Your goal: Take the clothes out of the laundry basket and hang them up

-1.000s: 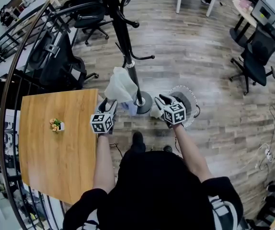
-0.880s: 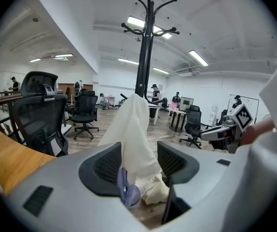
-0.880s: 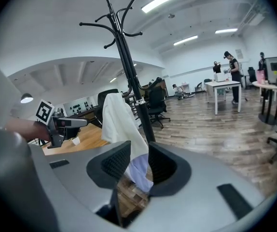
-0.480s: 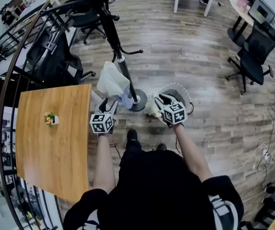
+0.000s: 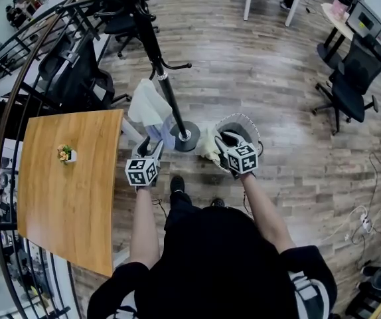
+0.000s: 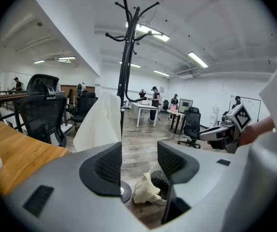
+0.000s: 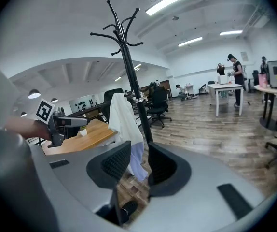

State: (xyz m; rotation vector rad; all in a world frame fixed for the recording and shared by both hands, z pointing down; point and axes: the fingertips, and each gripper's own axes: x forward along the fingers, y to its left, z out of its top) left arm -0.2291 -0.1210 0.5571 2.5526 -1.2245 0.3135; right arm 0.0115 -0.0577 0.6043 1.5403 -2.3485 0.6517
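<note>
A black coat rack [image 5: 156, 58] stands on a round base, with a white garment [image 5: 145, 105] hung on it and a pale lavender cloth [image 5: 164, 135] below that. To its right is a white wire laundry basket [image 5: 247, 121], with a cream cloth [image 5: 210, 145] draped over its near rim. My left gripper [image 5: 149, 145] is open and empty, just in front of the rack's base. My right gripper [image 5: 225, 138] is open and empty above the basket's near edge. In the left gripper view the basket [image 6: 159, 178] and cream cloth [image 6: 145, 190] show between the jaws. The right gripper view frames the rack [image 7: 129, 66] and white garment [image 7: 124, 117].
A wooden table [image 5: 71, 178] with a small potted plant [image 5: 65, 153] lies to the left. A curved railing [image 5: 8, 111] and black office chairs [image 5: 77, 72] sit beyond it. More chairs [image 5: 350, 85] and desks stand at the far right. Cables [image 5: 363, 218] trail on the floor at the right.
The rack, table and basket have slid up and left in the head view as both grippers travel over the floor. The basket now sits closer under the right gripper. Both jaws look unchanged.
</note>
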